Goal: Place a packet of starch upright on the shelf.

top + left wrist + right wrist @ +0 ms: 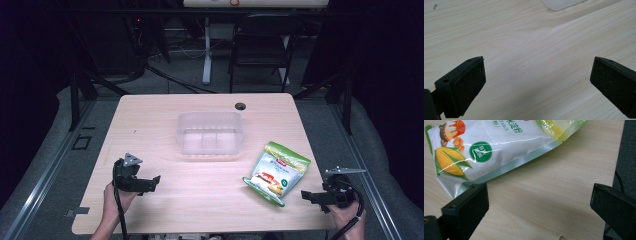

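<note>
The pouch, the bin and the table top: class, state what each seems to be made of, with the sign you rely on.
Pouch: glossy plastic film, probably; it creases and throws bright glints, with a flat sealed edge.
Bin: clear, slightly frosted plastic; the table shows through its walls.
Table top: pale wood grain with a matt finish, possibly printed laminate rather than solid wood.

Your cornstarch pouch (pixel 276 172): white, green-trimmed, yellow corn cob print, round green badge. Bin (pixel 210 135): clear, frosted. Desk (pixel 165 195): pale wood grain. Your grippers' pads (pixel 469 87): matte black.
</note>
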A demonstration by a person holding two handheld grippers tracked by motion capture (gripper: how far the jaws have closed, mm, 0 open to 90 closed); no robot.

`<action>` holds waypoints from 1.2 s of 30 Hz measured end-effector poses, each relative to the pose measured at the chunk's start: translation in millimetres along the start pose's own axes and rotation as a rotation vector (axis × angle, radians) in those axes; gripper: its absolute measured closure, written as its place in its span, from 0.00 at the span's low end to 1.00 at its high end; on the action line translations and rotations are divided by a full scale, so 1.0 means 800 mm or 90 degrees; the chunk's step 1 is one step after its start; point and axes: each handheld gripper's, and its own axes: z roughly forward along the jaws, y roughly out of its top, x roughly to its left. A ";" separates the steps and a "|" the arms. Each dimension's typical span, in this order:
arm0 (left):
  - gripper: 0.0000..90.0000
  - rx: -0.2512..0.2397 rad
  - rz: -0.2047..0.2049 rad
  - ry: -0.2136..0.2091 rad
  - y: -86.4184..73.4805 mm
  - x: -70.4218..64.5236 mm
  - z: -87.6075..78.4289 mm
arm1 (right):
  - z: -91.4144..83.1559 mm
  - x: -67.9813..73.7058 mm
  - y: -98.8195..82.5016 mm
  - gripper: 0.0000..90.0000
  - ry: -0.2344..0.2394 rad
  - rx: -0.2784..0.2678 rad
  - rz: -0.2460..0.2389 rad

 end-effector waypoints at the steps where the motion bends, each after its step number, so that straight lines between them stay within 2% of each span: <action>1: 0.00 0.002 0.002 -0.003 0.000 0.000 0.001 | 0.000 0.000 0.000 0.02 -0.002 0.001 0.000; 5: 0.00 0.004 0.008 -0.013 0.000 0.000 0.001 | 0.001 -0.001 0.001 0.02 0.005 0.005 0.001; 7: 0.00 -0.009 0.010 -0.030 -0.001 0.000 0.002 | 0.001 0.000 0.001 0.03 0.003 0.006 -0.003; 16: 0.00 -0.004 0.015 -0.028 0.000 -0.001 0.009 | 0.001 -0.003 0.005 0.04 0.002 0.006 0.004; 23: 0.00 0.002 0.034 -0.018 0.002 -0.002 0.012 | -0.001 -0.009 0.010 0.06 0.020 -0.012 0.018; 27: 0.00 0.004 0.031 -0.017 0.002 -0.001 0.013 | 0.002 -0.011 0.015 0.08 0.020 -0.012 0.023; 36: 0.00 0.005 0.034 -0.014 0.002 -0.002 0.015 | 0.005 -0.020 0.027 0.14 0.042 -0.031 0.037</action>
